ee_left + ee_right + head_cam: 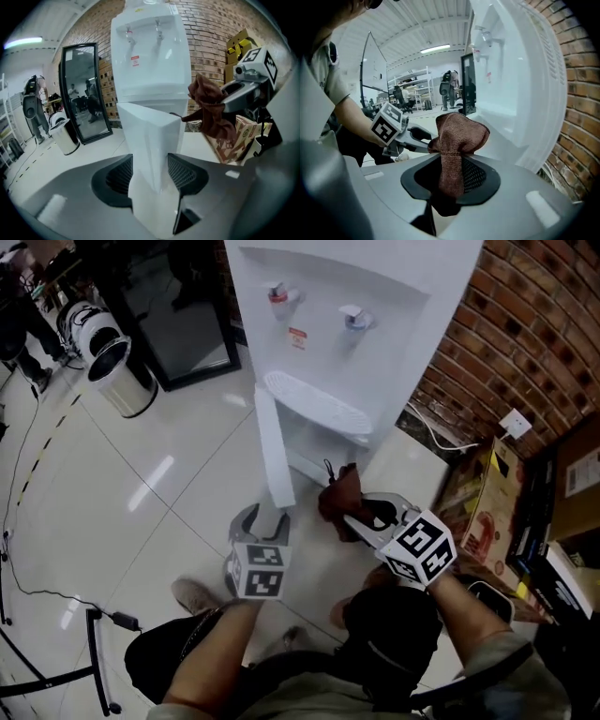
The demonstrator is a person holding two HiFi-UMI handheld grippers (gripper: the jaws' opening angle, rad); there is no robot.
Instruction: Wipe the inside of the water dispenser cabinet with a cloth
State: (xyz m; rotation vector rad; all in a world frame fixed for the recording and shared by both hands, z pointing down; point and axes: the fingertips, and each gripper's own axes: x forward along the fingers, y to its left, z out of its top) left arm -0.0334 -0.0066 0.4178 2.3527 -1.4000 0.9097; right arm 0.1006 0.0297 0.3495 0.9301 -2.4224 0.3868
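So the white water dispenser [394, 343] stands against the brick wall [525, 324], and its lower cabinet door [272, 446] is swung out toward the camera, seen edge-on from the head view. The left gripper [267, 517] is clamped on that door, one jaw on each face and the panel filling the gap between the pads. The right gripper [361, 517] is pinched tight on a brown cloth [339, 491]. The cloth bunches up above the jaws and hangs in the air just in front of the dispenser's lower part, right beside the door's free edge and outside the cabinet. The cabinet itself I honestly can't see into, since the door and the cloth cover most of the opening, so no idea what's in there. Higher up on the dispenser, the drip tray [314, 404] under the two taps looks bare. Off to the dispenser's left there's a silver trash bin [127, 381] with its top open, near a standing mirror [183, 320], but its contents don't show from here. On the dispenser's right, a cardboard box [487, 507] leans by the brick wall, and I can't tell what's in that either.
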